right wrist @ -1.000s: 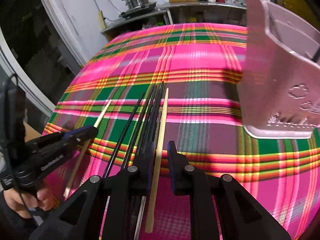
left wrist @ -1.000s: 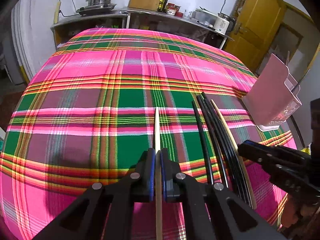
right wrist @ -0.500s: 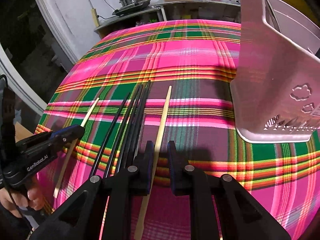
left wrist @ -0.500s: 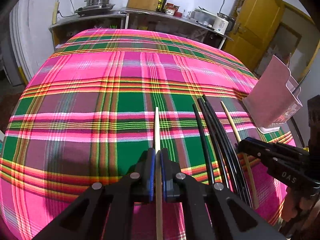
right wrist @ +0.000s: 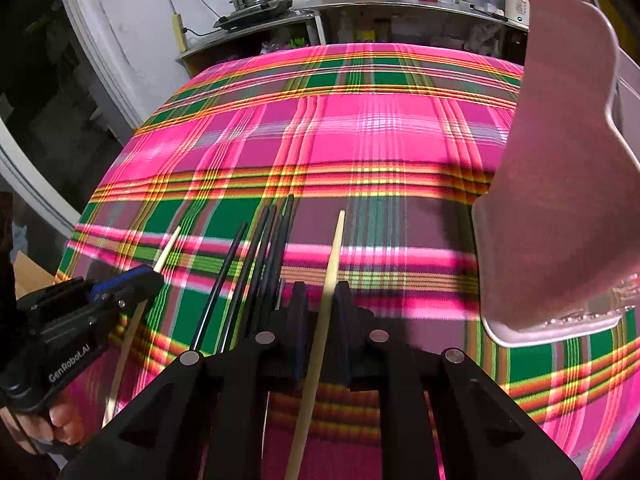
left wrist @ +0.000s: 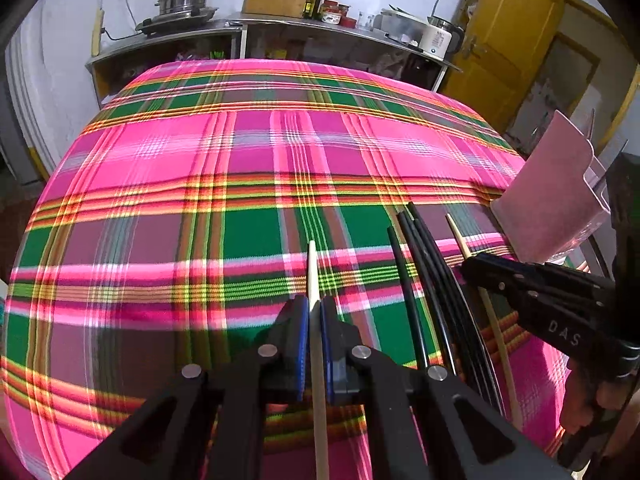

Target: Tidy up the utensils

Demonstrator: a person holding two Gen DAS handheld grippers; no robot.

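Two pale chopsticks gripped, one per tongs: left tongs (left wrist: 314,322) clamped on left chopstick (left wrist: 313,276); right tongs (right wrist: 320,300), narrowly apart, pinching right chopstick (right wrist: 334,248), now carried clear of black chopsticks (right wrist: 260,256) on bench (right wrist: 360,140), nearer pink holder (right wrist: 560,200) far right.

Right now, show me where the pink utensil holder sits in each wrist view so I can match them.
Left wrist view: the pink utensil holder is at the right edge, around mid-height, partly cut off.
Right wrist view: it fills the right side, from the top to below the middle.
Shared landmark: the black chopsticks, lying on the cloth left of the holder in both.
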